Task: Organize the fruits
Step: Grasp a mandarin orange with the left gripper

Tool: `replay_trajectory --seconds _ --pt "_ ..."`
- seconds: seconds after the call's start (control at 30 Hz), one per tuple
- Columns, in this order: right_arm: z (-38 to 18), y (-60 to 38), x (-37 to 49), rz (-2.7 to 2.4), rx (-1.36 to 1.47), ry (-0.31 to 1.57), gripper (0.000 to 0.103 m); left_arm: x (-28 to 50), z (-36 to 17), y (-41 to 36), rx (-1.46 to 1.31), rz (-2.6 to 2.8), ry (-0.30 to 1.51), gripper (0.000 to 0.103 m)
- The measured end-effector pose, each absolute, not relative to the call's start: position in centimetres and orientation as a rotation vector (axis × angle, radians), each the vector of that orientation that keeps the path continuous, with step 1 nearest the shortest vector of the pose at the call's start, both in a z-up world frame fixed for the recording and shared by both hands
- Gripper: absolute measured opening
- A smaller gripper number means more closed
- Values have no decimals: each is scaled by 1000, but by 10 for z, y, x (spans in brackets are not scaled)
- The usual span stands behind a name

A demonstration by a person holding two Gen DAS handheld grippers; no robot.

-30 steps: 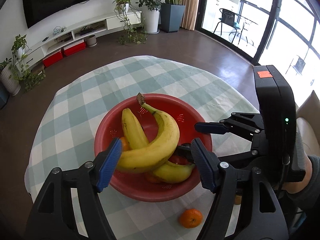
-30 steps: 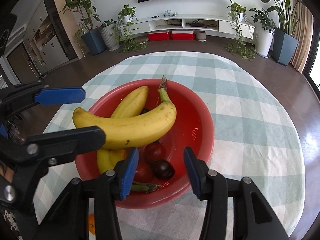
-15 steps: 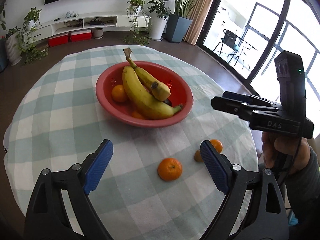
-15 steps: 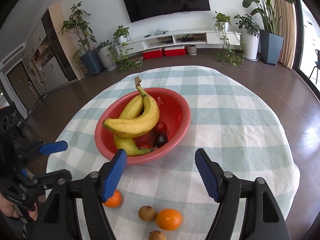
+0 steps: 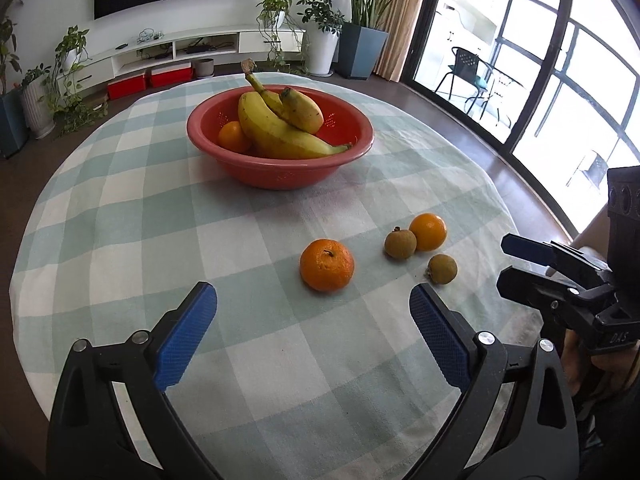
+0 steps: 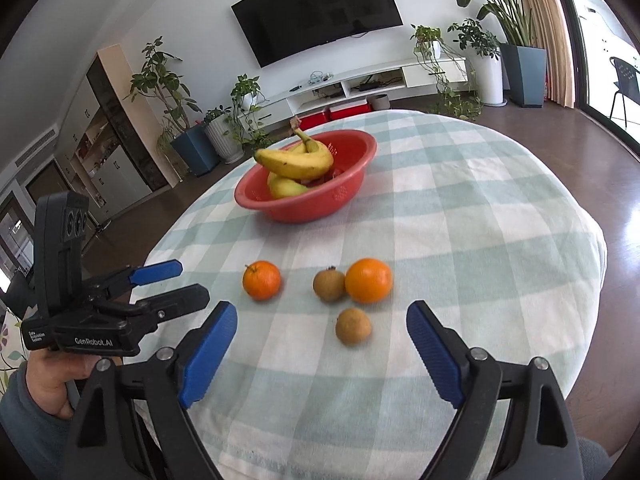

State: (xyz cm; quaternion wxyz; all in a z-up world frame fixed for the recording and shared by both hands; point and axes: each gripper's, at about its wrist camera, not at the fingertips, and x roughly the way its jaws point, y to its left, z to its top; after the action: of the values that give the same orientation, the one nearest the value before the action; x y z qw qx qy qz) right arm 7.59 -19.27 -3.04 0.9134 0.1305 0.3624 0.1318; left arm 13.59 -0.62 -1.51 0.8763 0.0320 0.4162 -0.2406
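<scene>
A red bowl at the far side of the table holds two bananas and an orange. On the cloth nearer me lie a mandarin, a second orange and two small brown fruits. My left gripper hovers just short of the mandarin, jaws still opening, nothing between them. My right gripper hangs before the nearer brown fruit, jaws opening too and empty.
A round table under a green-and-white checked cloth carries everything. Beyond it stand a low white TV shelf, potted plants and glass doors. A hand holds the left gripper at the table's near edge.
Both grippers pulled back from the bowl toward the table's near edge and spread their jaws wider. The loose fruits on the cloth came into view in front of them.
</scene>
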Motion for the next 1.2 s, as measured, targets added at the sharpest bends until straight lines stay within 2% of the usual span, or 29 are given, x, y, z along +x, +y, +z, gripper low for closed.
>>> replay_trajectory --seconds 0.57,0.63,0.8,0.83,1.2 --pt "-47 -190 71 247 251 773 88 165 -34 -43 151 -450 904 97" --pt "-48 -189 71 246 250 772 88 169 -37 -47 158 -455 906 93" --pt "-49 -189 71 245 254 781 88 183 -51 -51 160 -444 950 65" --pt "-49 -188 71 246 253 783 88 186 -55 -52 166 -439 963 63" --pt "-50 -187 71 247 239 789 87 194 -68 -52 167 -400 974 62"
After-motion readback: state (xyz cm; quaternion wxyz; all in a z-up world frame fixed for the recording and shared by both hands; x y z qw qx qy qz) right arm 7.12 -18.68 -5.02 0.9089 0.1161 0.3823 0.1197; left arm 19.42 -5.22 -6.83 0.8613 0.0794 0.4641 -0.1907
